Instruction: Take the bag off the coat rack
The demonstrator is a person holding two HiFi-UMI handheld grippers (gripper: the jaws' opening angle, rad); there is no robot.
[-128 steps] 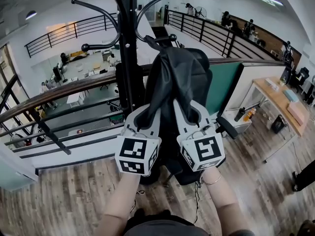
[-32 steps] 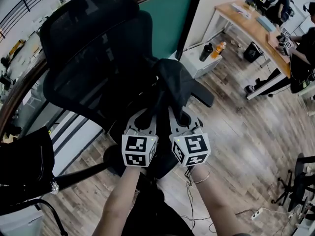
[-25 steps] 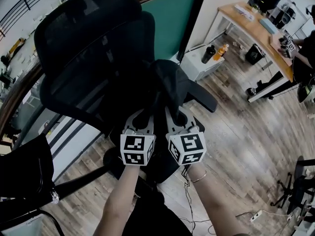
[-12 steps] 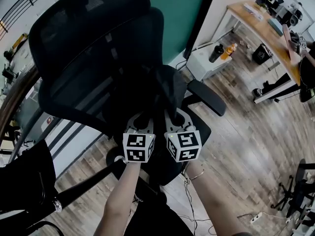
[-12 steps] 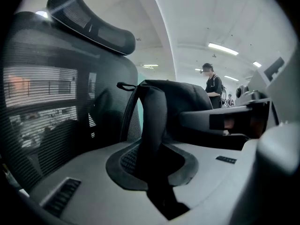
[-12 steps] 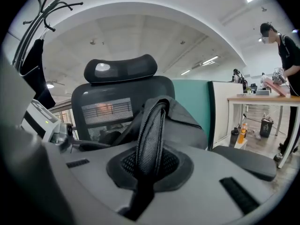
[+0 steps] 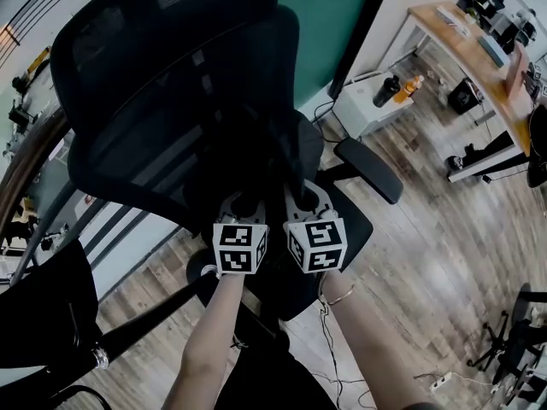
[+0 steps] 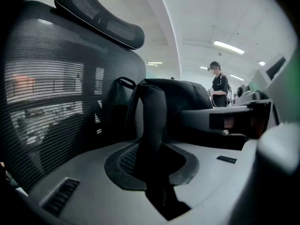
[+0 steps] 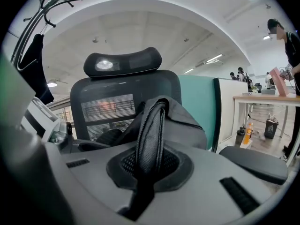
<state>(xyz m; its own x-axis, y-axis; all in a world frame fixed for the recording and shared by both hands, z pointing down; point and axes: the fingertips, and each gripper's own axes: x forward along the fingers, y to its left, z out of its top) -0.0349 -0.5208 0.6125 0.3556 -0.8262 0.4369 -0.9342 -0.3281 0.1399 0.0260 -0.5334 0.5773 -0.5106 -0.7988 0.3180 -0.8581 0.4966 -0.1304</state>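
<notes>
A black bag (image 7: pixel 286 148) rests against the mesh back of a black office chair (image 7: pixel 162 67), above its seat. Both grippers hold it from the near side, side by side. My left gripper (image 7: pixel 242 202) has a black strap (image 8: pixel 151 125) upright between its pads; its jaws have just been opening a little, and the pads still touch the strap. My right gripper (image 7: pixel 306 196) is shut on a padded mesh strap (image 9: pixel 150 130), with the bag's body (image 9: pixel 185 121) just beyond it. The coat rack (image 9: pixel 47 3) stands off to the left with a dark garment (image 9: pixel 37 64) on it.
The chair's right armrest (image 7: pixel 367 169) sticks out beside the bag. Behind the chair stand a green partition (image 7: pixel 329 24), a white cabinet (image 7: pixel 363 109) with two bottles (image 7: pixel 389 90), and a wooden desk (image 7: pixel 474 49). A railing runs at the left; people stand in the distance (image 8: pixel 218 83).
Both grippers have sunk together with the bag, closer to the chair's seat and back. Five seconds ago the bag still hung at the coat rack.
</notes>
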